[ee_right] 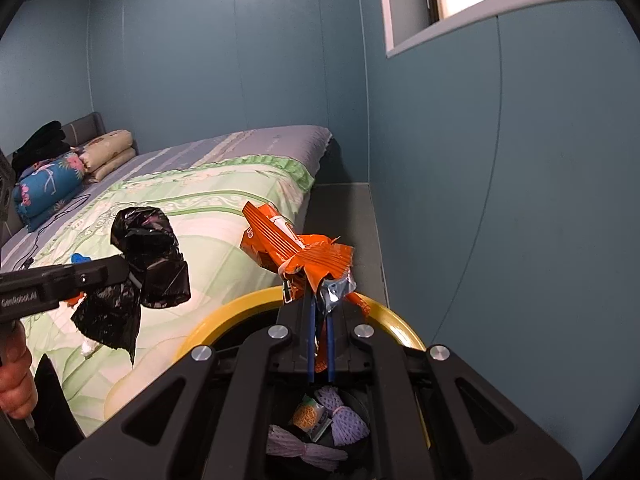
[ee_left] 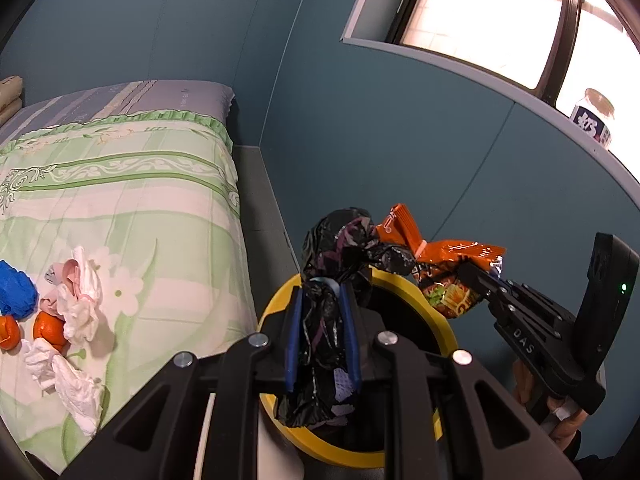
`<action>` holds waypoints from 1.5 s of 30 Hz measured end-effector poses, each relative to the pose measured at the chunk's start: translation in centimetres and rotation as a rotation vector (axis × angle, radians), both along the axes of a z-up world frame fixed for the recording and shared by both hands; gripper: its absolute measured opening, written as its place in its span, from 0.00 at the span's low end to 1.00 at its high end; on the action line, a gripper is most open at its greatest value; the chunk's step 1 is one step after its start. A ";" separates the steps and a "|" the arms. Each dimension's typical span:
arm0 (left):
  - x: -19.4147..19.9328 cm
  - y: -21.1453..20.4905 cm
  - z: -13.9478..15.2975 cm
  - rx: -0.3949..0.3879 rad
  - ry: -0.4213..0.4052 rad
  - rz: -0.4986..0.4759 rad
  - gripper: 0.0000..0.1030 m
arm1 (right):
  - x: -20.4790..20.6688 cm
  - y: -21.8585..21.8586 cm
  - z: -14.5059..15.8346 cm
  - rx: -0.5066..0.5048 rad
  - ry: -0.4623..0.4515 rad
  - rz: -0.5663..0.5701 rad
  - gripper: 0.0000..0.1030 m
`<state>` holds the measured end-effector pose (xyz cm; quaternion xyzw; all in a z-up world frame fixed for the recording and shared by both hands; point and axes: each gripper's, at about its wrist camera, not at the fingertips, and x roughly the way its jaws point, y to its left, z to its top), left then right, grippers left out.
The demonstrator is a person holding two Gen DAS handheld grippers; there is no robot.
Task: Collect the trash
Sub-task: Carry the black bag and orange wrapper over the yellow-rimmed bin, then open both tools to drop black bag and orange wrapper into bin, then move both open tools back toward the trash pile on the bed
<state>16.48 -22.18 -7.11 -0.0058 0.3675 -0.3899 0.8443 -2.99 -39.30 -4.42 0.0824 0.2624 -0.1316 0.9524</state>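
Left claw (ee_left: 320, 332) clenched on black plastic bag (ee_left: 340, 248), right claw (ee_right: 320, 340) on orange wrapper (ee_right: 296, 248), both apparently above yellow-rimmed bin (ee_left: 400, 280): release only once centred over opening.

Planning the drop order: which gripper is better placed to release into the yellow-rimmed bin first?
Right, probably. The right gripper holds the orange wrapper directly above the bin opening; the left gripper's black bag looks nearer the rim.

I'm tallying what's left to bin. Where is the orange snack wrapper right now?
The orange snack wrapper is pinched in the right gripper, held above the yellow-rimmed bin beside the bed, right of the black bag in the left gripper.
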 end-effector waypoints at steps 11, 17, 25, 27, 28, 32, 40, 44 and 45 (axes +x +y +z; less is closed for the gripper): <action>-0.8 -2.0 -1.6 0.038 0.018 -0.035 0.17 | 0.8 -1.1 -1.7 0.047 0.061 -0.030 0.04; -1.3 -2.8 -2.1 0.048 0.016 -0.057 0.17 | 0.8 -1.6 -2.0 0.053 0.068 -0.035 0.04; -1.3 -3.2 -2.2 0.047 0.011 -0.053 0.35 | 1.8 -1.7 -1.9 0.049 0.086 -0.027 0.08; -1.3 -3.0 -2.2 0.038 0.014 -0.047 0.41 | 1.9 -1.7 -2.0 0.046 0.088 -0.026 0.22; -1.3 -2.9 -2.2 0.034 0.015 -0.045 0.43 | 1.9 -1.7 -1.9 0.049 0.084 -0.029 0.38; -1.6 -2.3 -1.7 0.027 -0.003 -0.024 0.57 | 1.7 -2.1 -1.8 0.060 0.070 -0.039 0.44; -1.0 -0.6 -0.2 -0.005 -0.031 0.044 0.74 | 1.2 -2.5 -1.6 0.067 0.050 -0.050 0.44; -0.3 0.3 0.3 -0.006 -0.044 0.080 0.80 | 1.0 -2.4 -1.4 0.071 0.035 -0.037 0.51; -0.1 0.6 0.4 -0.005 -0.046 0.089 0.81 | 1.0 -2.3 -1.3 0.073 0.027 -0.032 0.53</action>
